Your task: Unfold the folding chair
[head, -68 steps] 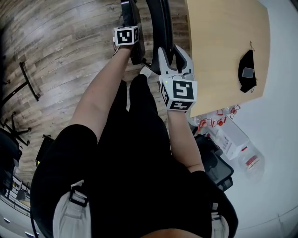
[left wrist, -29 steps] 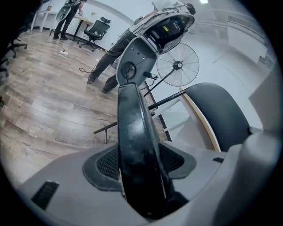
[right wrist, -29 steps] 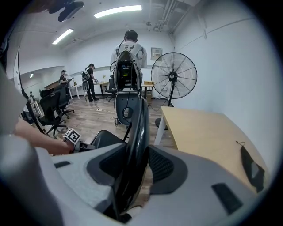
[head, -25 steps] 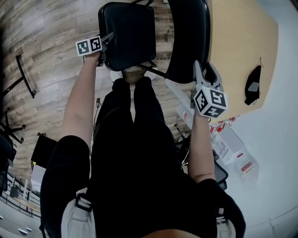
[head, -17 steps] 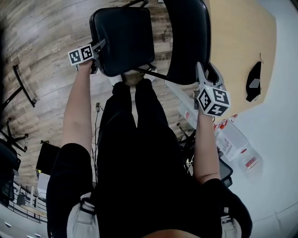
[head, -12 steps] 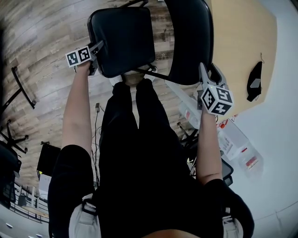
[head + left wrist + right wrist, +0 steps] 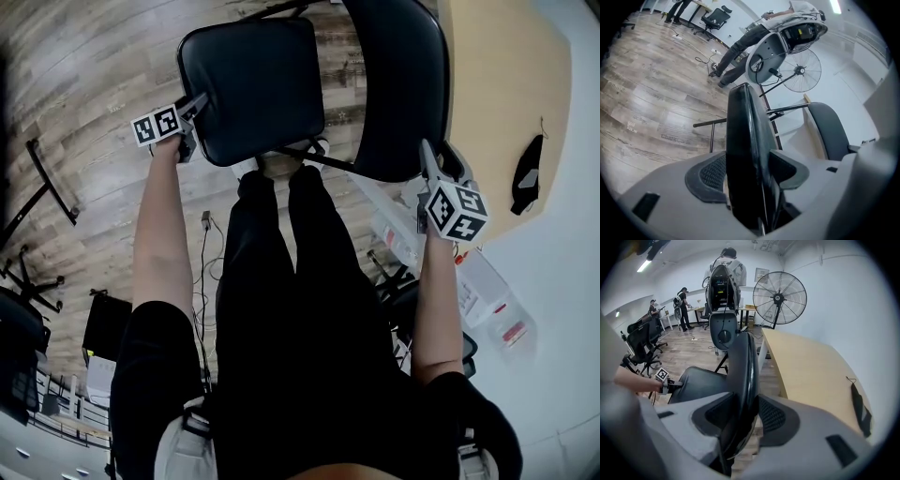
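Clamping the chair's seat [image 7: 253, 84] is the left claw [image 7: 200, 100]; the right claw [image 7: 441, 155] clamps its backrest [image 7: 398, 84].

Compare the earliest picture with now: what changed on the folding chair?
The seat has swung out flat, away from the backrest; earlier the two stood folded together. The left gripper and right gripper moved apart with them. Unchanged: left jaws clamp the seat's edge, right jaws the backrest's edge.
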A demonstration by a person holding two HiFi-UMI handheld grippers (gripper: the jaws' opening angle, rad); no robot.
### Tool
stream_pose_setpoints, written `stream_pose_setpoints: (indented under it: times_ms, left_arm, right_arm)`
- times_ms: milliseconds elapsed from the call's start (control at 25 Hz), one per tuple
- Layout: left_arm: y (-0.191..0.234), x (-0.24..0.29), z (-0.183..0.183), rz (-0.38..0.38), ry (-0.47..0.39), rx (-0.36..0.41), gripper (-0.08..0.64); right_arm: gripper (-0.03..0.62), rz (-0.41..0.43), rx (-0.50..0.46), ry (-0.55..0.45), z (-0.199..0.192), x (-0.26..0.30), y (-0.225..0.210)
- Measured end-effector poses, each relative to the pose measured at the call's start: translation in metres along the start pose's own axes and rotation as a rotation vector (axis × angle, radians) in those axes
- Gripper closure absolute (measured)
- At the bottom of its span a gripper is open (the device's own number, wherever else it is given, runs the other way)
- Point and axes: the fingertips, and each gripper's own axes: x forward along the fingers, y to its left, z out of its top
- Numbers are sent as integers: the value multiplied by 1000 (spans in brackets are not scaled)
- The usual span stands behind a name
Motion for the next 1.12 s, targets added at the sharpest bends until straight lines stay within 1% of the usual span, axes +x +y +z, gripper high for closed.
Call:
stream_pose_setpoints:
  times_ms: [280, 480, 720, 920, 1120]
  left_arm:
    - [19, 8, -7, -19, 11, -18, 290]
    - [44, 7, -8, -28, 21, -34, 285]
    - [74, 6, -6, -47, 28, -49, 281]
    - [83, 8, -8, -75, 15, -46, 281]
    - [93, 6, -9, -73, 10, -60, 279]
  right_arm:
    - [430, -5, 8, 38, -13, 15, -10]
    - [428, -2, 11, 66, -17, 28, -1]
    - [427, 4, 17, 73, -20, 45, 12]
    - [425, 12, 6, 75, -21, 47, 18]
    - [425, 14, 2, 74, -20, 44, 31]
